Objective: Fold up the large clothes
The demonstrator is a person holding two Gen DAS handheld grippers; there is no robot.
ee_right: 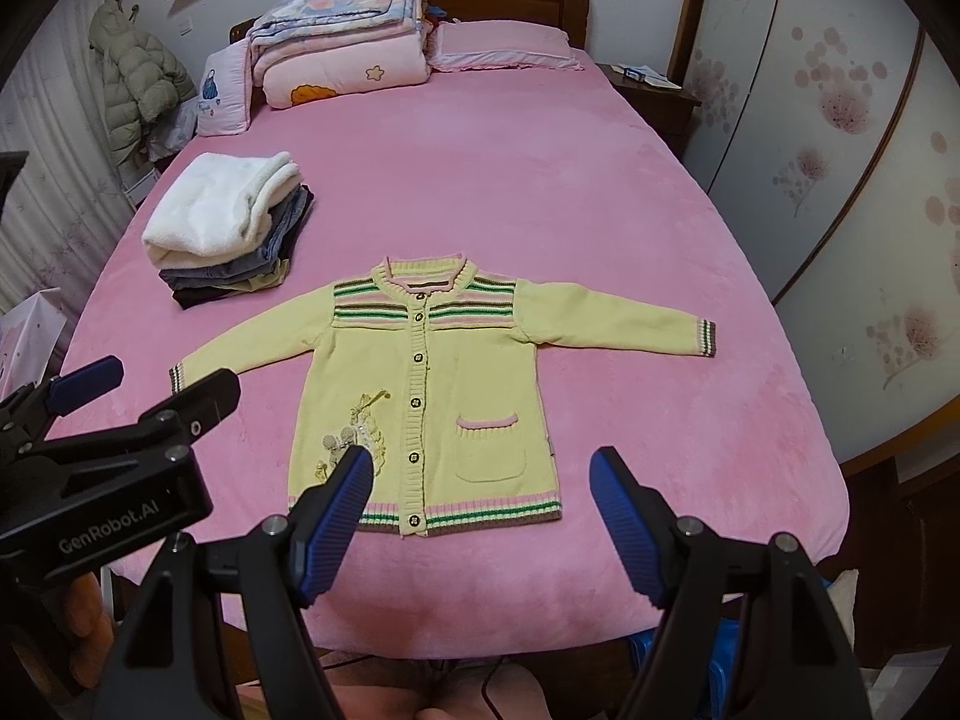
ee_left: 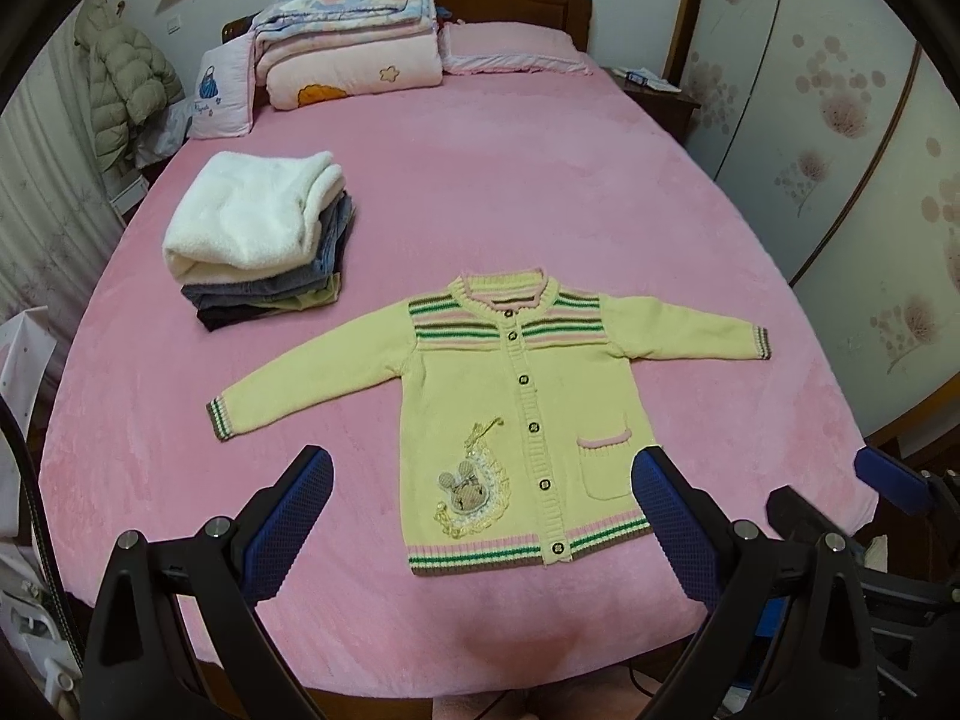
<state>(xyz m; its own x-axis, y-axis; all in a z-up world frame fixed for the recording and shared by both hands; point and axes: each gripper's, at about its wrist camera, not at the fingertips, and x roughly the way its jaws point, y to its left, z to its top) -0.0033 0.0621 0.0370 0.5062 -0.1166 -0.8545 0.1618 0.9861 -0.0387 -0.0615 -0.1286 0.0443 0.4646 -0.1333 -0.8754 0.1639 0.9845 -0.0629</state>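
Observation:
A yellow knit cardigan [ee_left: 516, 408] with striped yoke, buttons and a pocket lies flat and buttoned on the pink bed, both sleeves spread out; it also shows in the right wrist view [ee_right: 432, 384]. My left gripper [ee_left: 483, 468] is open and empty, held above the bed's near edge before the cardigan's hem. My right gripper [ee_right: 480, 468] is open and empty, held over the hem. The right gripper [ee_left: 888, 480] shows at the right edge of the left wrist view, and the left gripper [ee_right: 144, 384] shows at the left of the right wrist view.
A stack of folded clothes [ee_left: 258, 240] topped by a white fleece sits on the bed [ee_left: 540, 192] left of the cardigan, also in the right wrist view [ee_right: 228, 222]. Folded quilts [ee_left: 348, 30] and pillows lie at the headboard. A nightstand [ee_left: 660, 96] and wardrobe stand at the right.

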